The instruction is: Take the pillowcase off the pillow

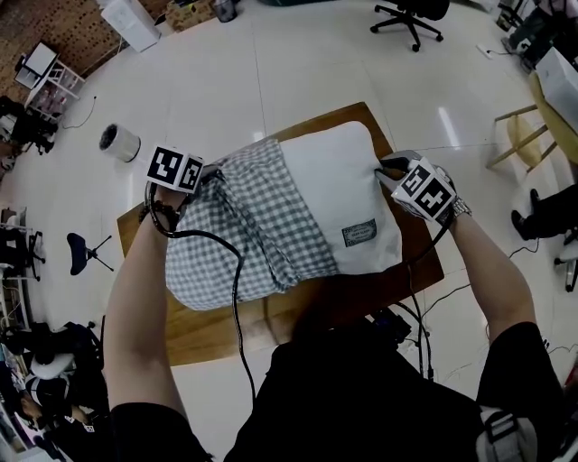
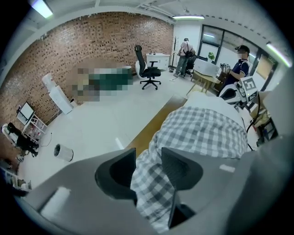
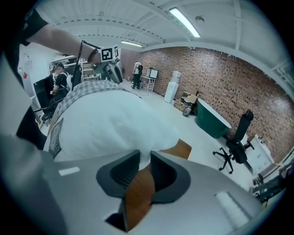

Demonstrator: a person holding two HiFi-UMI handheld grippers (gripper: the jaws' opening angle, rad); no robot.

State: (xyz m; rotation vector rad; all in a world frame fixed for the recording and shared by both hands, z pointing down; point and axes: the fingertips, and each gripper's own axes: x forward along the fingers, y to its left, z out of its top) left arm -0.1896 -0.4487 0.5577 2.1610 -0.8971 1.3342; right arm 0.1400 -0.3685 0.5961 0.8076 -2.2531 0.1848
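Observation:
A white pillow point(image 1: 334, 189) lies on the wooden table point(image 1: 208, 329), its left half still inside a grey checked pillowcase point(image 1: 244, 235). At the pillowcase's far left end is my left gripper point(image 1: 209, 176). In the left gripper view its jaws point(image 2: 148, 158) stand apart, open, with a bunched fold of the checked cloth point(image 2: 206, 133) lying between them. My right gripper point(image 1: 384, 171) is at the pillow's bare far right corner. In the right gripper view its jaws point(image 3: 143, 158) are nearly together and pinch the tip of the white pillow point(image 3: 105, 119), with the table point(image 3: 138, 197) showing below.
A black cable point(image 1: 237, 271) runs from the left gripper over the pillowcase. A white cylinder point(image 1: 119, 142) stands on the floor at the left, an office chair point(image 1: 411, 16) at the back, a wooden chair point(image 1: 519, 135) at the right. People stand by desks point(image 2: 239, 69).

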